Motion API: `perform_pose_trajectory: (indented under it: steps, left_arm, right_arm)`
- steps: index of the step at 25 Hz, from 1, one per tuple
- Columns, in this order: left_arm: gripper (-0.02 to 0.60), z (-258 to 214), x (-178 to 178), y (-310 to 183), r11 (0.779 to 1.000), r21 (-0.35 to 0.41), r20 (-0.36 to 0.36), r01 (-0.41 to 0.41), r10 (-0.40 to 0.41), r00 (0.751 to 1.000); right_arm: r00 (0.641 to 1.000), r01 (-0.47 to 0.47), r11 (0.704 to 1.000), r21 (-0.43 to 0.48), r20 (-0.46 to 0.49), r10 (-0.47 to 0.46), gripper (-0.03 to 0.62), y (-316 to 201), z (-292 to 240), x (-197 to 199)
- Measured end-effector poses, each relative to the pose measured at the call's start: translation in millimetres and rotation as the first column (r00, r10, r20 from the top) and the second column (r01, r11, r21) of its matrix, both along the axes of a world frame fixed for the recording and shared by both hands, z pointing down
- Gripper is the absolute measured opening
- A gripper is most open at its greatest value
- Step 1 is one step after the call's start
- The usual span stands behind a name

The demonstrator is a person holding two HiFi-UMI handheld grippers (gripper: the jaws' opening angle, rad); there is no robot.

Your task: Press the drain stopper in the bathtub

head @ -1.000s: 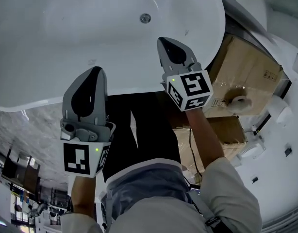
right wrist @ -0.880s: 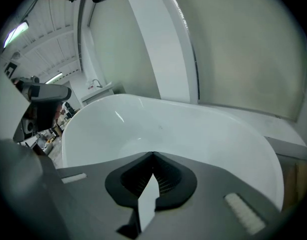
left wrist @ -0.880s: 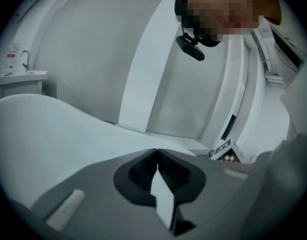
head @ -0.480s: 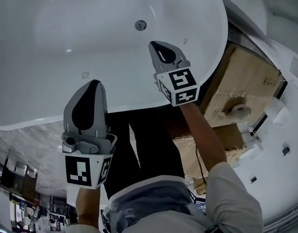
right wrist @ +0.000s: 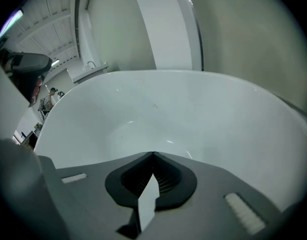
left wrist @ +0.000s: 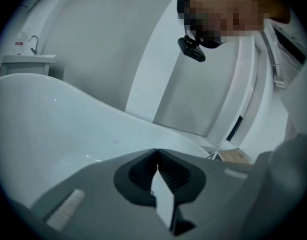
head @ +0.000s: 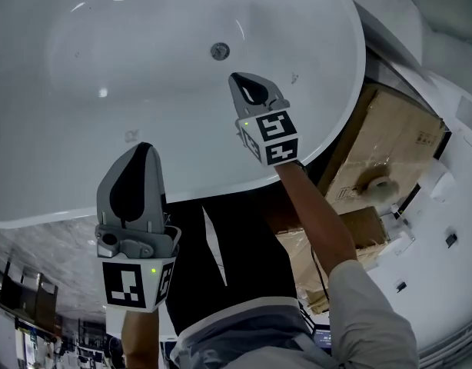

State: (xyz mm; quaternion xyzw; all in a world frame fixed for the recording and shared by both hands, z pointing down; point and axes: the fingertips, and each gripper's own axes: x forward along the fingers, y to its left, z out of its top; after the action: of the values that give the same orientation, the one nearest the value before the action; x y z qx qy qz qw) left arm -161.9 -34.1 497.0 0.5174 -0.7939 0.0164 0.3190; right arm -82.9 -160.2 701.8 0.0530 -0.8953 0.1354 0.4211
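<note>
The white bathtub [head: 313, 137] fills the top of the head view. Its round metal drain stopper [head: 219, 51] sits in the tub floor. My right gripper [head: 234, 78] is shut and empty, reaching over the near rim into the tub, its tip a short way short of the stopper and apart from it. In the right gripper view the shut right gripper [right wrist: 152, 154] points into the tub's basin [right wrist: 158, 109]; the stopper is hidden there. My left gripper [head: 146, 147] is shut and empty, held outside the near rim. Past the left gripper [left wrist: 156, 150], the left gripper view shows the tub's rim [left wrist: 53, 119].
Stacked cardboard boxes [head: 390, 137] with a tape roll [head: 380, 183] on one stand right of the tub. A second white tub [head: 390, 6] is at the upper right. A small basin with a faucet [left wrist: 28, 58] stands beyond the tub's far end.
My right gripper has moved forward over the rim and deeper into the tub, closer to the drain stopper. The left gripper has stayed by the near rim.
</note>
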Motion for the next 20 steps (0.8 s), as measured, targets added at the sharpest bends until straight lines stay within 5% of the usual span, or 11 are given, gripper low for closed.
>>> perform_pose_trajectory:
  steps: [11,17,20]
  left_arm:
    - [0.000,46.4,12.5,-7.6,0.996,-0.021,-0.068,-0.087,0.086,0.994]
    - [0.000,65.5,0.2,-15.7,0.998,-0.016,-0.039,-0.065,0.064,0.997]
    - [0.000,78.9,1.8,-16.7,0.990,-0.064,-0.016,-0.123,0.123,0.992]
  right_arm:
    - [0.996,-0.041,0.999,-0.022,-0.077,0.039,0.000,-8.0,87.2,-4.8]
    - [0.989,-0.084,0.995,-0.057,-0.125,0.076,0.000,-15.3,142.4,-6.4]
    - [0.981,-0.112,0.993,-0.028,-0.165,0.106,0.000,-23.8,168.8,0.1]
